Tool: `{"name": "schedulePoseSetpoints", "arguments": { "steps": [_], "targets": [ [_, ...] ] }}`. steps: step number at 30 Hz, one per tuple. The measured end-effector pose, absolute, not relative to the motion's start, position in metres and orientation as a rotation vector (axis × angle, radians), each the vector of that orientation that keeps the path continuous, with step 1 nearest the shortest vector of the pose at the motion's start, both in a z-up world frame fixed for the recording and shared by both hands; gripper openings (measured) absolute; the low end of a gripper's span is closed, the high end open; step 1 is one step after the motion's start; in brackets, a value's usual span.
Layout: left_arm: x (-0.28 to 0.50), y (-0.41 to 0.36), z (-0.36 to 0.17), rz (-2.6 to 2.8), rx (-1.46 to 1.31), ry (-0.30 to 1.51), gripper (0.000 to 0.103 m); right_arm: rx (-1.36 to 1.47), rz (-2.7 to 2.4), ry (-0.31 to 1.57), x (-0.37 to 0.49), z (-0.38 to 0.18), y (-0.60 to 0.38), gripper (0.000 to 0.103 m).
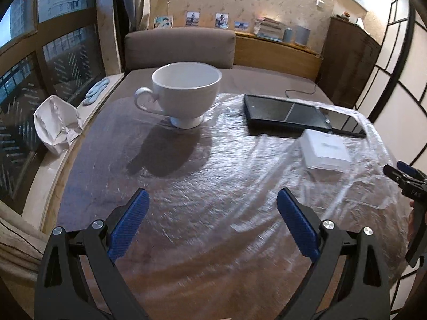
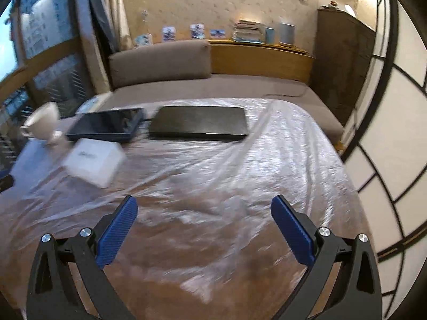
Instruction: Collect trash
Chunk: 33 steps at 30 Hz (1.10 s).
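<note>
A crinkled clear plastic sheet (image 1: 240, 186) lies spread over the wooden table; it also shows in the right wrist view (image 2: 226, 181). A crumpled white paper bag (image 1: 56, 125) sits on the window ledge at the left. My left gripper (image 1: 213, 202) is open and empty, above the near part of the sheet. My right gripper (image 2: 204, 208) is open and empty over the sheet; it also shows at the right edge of the left wrist view (image 1: 400, 173).
A white cup (image 1: 184, 93) stands on the table's far left. A dark tablet (image 1: 285, 114), a phone (image 1: 344, 121) and a small white box (image 1: 324, 150) lie at the far right. A black flat case (image 2: 200, 124) lies beyond. A brown couch (image 1: 181, 48) is behind.
</note>
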<state>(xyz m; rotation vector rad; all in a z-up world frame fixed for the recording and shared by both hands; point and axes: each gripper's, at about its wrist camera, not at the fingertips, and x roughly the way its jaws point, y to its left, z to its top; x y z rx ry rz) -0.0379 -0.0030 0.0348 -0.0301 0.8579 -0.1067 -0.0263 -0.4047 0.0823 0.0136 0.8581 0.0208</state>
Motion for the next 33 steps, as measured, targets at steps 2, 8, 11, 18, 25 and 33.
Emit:
{"name": "schedulePoseSetpoints", "arguments": {
  "steps": [2, 8, 11, 18, 25, 33],
  "targets": [
    [-0.031, 0.0, 0.03, -0.094, -0.029, 0.872, 0.097, 0.036, 0.003, 0.875, -0.017, 0.078, -0.414, 0.098],
    [-0.011, 0.007, 0.017, -0.054, -0.019, 0.919, 0.097, 0.083, -0.057, 0.959, 0.01, 0.062, -0.44, 0.098],
    [-0.002, 0.012, 0.008, -0.035, -0.027, 0.955, 0.097, 0.07, -0.089, 0.987, 0.015, 0.058, -0.447, 0.099],
    [0.003, 0.012, 0.003, -0.001, 0.012, 0.957, 0.101, 0.06, -0.097, 0.993, 0.015, 0.058, -0.452, 0.099],
    [0.004, 0.011, 0.003, -0.003, 0.012, 0.959, 0.102, 0.06, -0.103, 0.992, 0.009, 0.057, -0.453, 0.099],
    [0.004, 0.011, 0.003, -0.003, 0.012, 0.959, 0.102, 0.06, -0.103, 0.992, 0.009, 0.056, -0.453, 0.099]
  ]
}}
